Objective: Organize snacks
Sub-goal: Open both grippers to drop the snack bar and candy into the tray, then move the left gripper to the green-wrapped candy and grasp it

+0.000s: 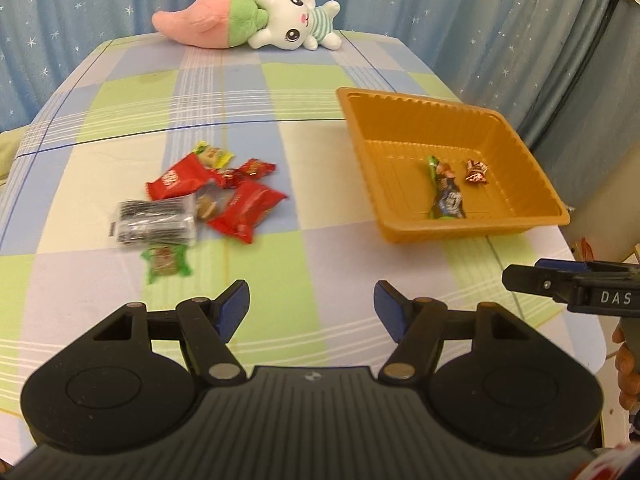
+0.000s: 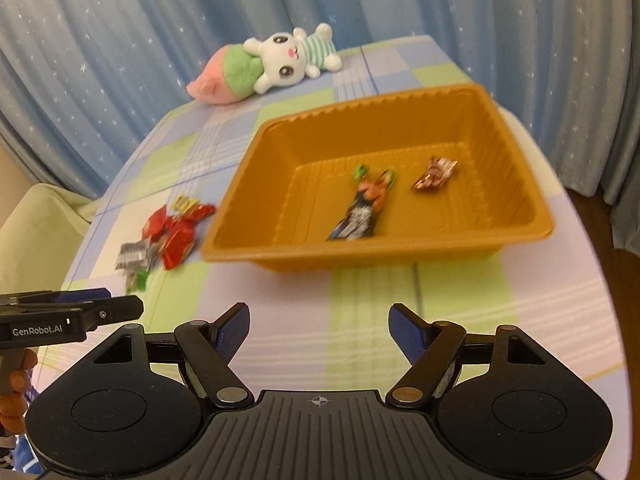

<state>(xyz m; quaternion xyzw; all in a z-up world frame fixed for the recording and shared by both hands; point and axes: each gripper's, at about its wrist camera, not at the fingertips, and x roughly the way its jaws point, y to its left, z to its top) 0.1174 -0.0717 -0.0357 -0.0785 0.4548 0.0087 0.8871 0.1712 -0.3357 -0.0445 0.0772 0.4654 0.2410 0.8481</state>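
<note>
Fingers of each hand-held gripper, left (image 1: 311, 308) and right (image 2: 319, 325), spread wide, holding nothing above the tablecloth (image 1: 304, 264).

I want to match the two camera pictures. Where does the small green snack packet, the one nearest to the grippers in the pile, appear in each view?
Left wrist view: the green snack packet lies left of centre, at the near edge of the snack pile.
Right wrist view: green snack packet, blurred, is far left, just above the left gripper.
Shared landmark: the orange tray, to the packet's right in both.
</note>
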